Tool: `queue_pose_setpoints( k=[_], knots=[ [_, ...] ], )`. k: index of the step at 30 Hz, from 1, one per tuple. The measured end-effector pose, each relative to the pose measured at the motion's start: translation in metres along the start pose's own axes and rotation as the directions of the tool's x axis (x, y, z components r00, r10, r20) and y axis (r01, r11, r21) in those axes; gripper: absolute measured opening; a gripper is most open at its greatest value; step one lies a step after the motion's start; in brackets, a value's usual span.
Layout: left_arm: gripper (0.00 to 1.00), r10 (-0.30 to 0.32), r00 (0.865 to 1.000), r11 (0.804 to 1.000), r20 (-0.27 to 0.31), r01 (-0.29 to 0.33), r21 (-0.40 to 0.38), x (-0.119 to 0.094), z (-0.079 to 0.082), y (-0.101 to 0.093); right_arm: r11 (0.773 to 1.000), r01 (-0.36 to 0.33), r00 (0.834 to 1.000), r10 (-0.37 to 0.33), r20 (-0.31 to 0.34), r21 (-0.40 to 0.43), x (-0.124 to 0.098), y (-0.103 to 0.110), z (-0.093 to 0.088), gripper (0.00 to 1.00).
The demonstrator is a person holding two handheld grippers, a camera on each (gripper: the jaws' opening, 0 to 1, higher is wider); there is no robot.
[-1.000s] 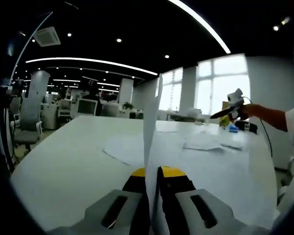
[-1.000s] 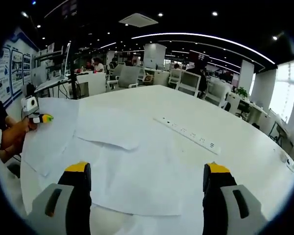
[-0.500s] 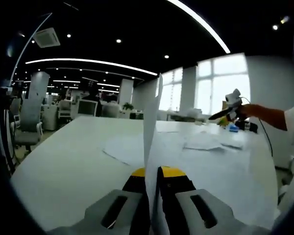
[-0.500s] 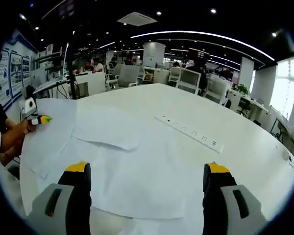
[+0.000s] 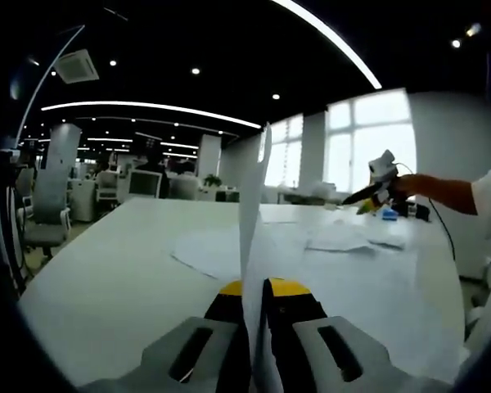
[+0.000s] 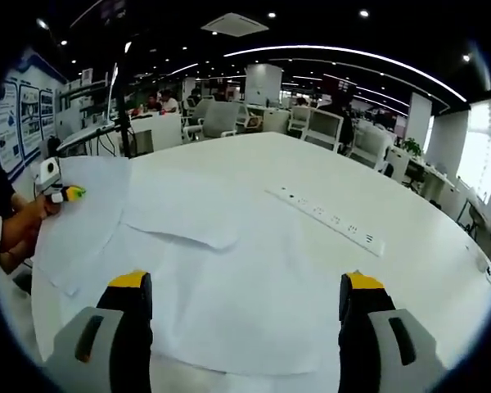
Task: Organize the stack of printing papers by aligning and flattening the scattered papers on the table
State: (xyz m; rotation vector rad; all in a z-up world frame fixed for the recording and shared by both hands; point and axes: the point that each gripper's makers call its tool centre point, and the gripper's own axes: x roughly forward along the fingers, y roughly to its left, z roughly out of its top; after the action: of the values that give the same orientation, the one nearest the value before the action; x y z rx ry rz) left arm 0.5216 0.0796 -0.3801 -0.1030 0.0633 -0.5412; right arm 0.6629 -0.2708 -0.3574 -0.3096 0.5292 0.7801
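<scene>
Nearest, left gripper view: the left gripper (image 5: pixel 256 288), grey-bodied with yellow-tipped black jaws, is closed tight on one thin white sheet of printing paper (image 5: pixel 252 205), which stands on edge and rises between the jaws well above the tabletop

Nearest, right gripper view: the right gripper (image 6: pixel 245 286), same build, jaws spread wide with nothing between them, hovers over the scattered white sheets (image 6: pixel 229 278) lying overlapped and askew on the large white table (image 6: pixel 254 168)

Middle ground: further loose sheets (image 5: pixel 335 237) lie flat on the table beyond the held one; a long white power strip (image 6: pixel 331 221) lies apart from the papers on the bare far side

Far ground: the left gripper also appears at the left edge of the right gripper view (image 6: pixel 65 194), held in a person's hand (image 6: pixel 20 225), with its sheet draped outward; beyond, office chairs (image 6: pixel 221 123) and desks under ceiling strip lights

Change over the last second: the pinched sheet has not shifted in the left jaws; the right gripper has drifted slightly, its view tilting a little lower over the papers, jaws as wide as before

Reading for the task: one sheet is lifted, the rest are still unaligned, so gathering seems barely begun; the open right gripper looks poised to take or press another sheet
</scene>
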Motion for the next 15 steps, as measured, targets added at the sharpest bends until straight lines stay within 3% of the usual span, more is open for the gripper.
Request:
queue_pose_setpoints(
  k=[15],
  knots=[
    [0.06, 0.004, 1.000, 1.000, 0.005, -0.004, 0.012, 0.000, 0.001, 0.001, 1.000, -0.005, 1.000, 0.005, -0.015, 0.003, 0.015, -0.004, 0.002, 0.90]
  ],
)
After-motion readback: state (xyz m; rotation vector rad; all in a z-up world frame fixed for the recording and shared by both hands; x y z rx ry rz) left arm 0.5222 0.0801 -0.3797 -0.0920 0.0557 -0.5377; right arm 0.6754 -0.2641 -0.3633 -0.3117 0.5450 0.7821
